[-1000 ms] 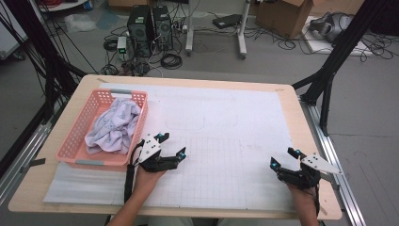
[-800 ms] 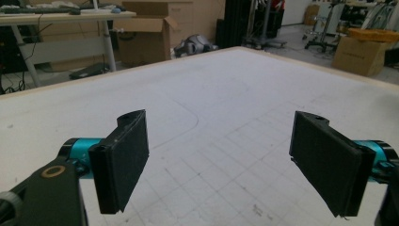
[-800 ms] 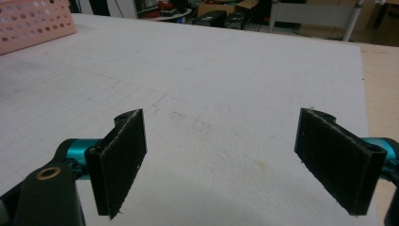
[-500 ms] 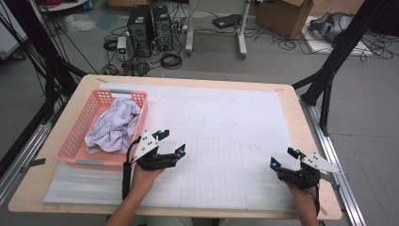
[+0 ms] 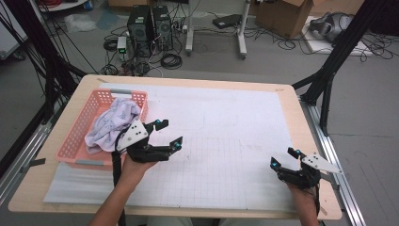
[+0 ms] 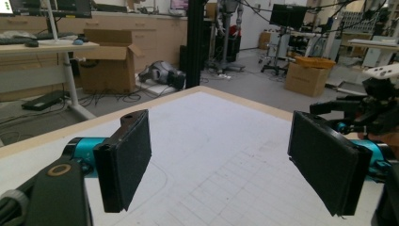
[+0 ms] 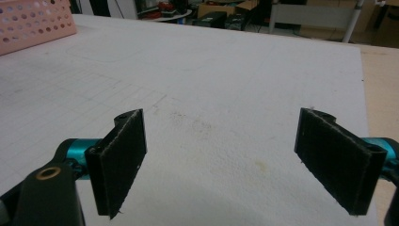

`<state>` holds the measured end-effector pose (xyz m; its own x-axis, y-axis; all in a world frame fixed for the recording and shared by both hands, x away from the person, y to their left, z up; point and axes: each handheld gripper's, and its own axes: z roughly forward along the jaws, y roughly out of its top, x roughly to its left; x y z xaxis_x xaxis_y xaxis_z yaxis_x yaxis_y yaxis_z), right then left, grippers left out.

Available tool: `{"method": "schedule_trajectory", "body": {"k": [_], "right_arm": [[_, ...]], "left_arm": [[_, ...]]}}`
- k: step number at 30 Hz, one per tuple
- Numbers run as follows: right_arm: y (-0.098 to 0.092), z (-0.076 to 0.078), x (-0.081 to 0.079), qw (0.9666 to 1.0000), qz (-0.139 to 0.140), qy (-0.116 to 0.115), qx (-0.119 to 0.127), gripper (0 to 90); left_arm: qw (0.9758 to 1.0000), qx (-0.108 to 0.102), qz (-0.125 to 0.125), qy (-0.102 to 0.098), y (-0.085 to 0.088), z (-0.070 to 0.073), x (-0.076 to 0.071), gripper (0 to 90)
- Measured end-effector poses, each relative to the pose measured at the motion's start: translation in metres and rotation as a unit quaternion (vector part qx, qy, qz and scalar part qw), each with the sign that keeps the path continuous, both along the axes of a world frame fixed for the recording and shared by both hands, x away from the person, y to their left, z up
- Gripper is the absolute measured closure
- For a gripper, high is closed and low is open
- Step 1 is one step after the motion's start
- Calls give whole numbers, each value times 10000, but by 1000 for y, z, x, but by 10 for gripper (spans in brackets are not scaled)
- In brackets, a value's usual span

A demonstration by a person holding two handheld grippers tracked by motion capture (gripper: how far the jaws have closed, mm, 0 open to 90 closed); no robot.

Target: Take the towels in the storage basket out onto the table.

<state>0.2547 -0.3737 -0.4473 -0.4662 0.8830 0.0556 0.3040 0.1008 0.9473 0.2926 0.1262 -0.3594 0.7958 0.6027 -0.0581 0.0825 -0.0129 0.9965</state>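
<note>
A pink plastic basket stands at the table's left with a crumpled pale lavender cloth heaped in it. My left gripper hovers just right of the basket's near corner, open, with nothing between its pads. In the left gripper view it points across the white mat towards the right gripper. My right gripper is near the table's front right corner, open and empty, low over the mat. The basket's corner shows far off in the right gripper view.
A white gridded mat covers most of the wooden table. Beyond the far edge the floor holds computer towers, cables and cardboard boxes. Black frame posts stand at both sides.
My left gripper has drifted left and away from the person, closer to the basket, still open. The right gripper has stayed where it was.
</note>
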Motion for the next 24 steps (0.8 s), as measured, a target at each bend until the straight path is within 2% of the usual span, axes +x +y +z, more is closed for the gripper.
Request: {"method": "schedule_trajectory", "body": {"k": [4,6,11,13,17,19,22,24], "right_arm": [[1,0,0,10000,-22,26,-22,159],[1,0,0,10000,-9,7,-34,159],[1,0,0,10000,-14,4,-55,159],[1,0,0,10000,-14,4,-54,158],[2,0,0,9999,3,-3,-106,159],[3,0,0,9999,6,-6,-141,159],[3,0,0,9999,-3,11,-143,159],[3,0,0,9999,3,32,-152,159]], "left_arm": [[10000,-22,-87,-35,15,16,4,222],[10000,2,-52,-67,24,22,6,235],[10000,-64,-62,28,50,33,15,228],[9999,19,117,108,63,35,19,228],[9988,8,395,304,89,35,28,213],[9973,87,592,425,100,34,33,186],[9925,259,1022,613,112,31,39,171],[9895,375,1175,755,119,28,45,171]]}}
